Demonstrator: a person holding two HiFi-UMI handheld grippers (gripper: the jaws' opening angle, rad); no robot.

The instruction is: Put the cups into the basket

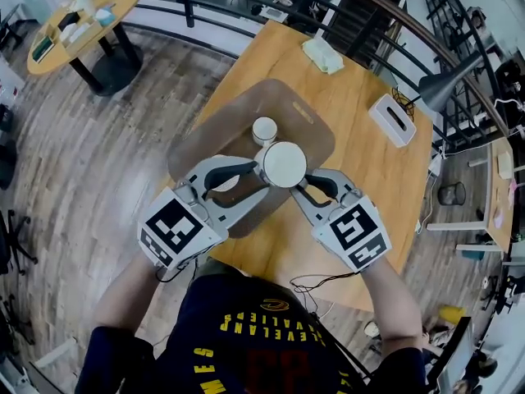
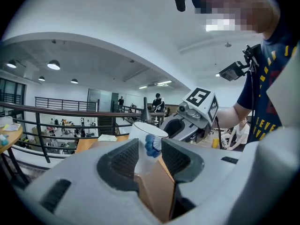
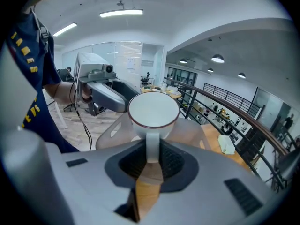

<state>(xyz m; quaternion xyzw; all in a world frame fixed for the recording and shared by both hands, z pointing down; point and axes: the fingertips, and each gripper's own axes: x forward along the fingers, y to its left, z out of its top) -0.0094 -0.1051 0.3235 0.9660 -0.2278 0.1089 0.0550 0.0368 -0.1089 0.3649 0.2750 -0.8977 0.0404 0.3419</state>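
Observation:
A white mug [image 1: 285,164] with a dark red rim hangs over the brown see-through basket [image 1: 209,134] on the wooden table. My right gripper [image 1: 300,185] is shut on its handle; the right gripper view shows the mug [image 3: 153,110] upright with the handle clamped in the right gripper [image 3: 152,159]. My left gripper [image 1: 227,180] is shut on a white cup with a blue print [image 2: 144,137], held between its pads at the left gripper [image 2: 150,150]. A third, small white cup [image 1: 264,130] stands inside the basket, just beyond the mug.
A white tissue box [image 1: 392,119] and a pale folded cloth [image 1: 322,54] lie on the table's far side. A dark railing [image 1: 385,23] runs behind the table. A round table [image 1: 82,15] stands at the far left, over wooden flooring.

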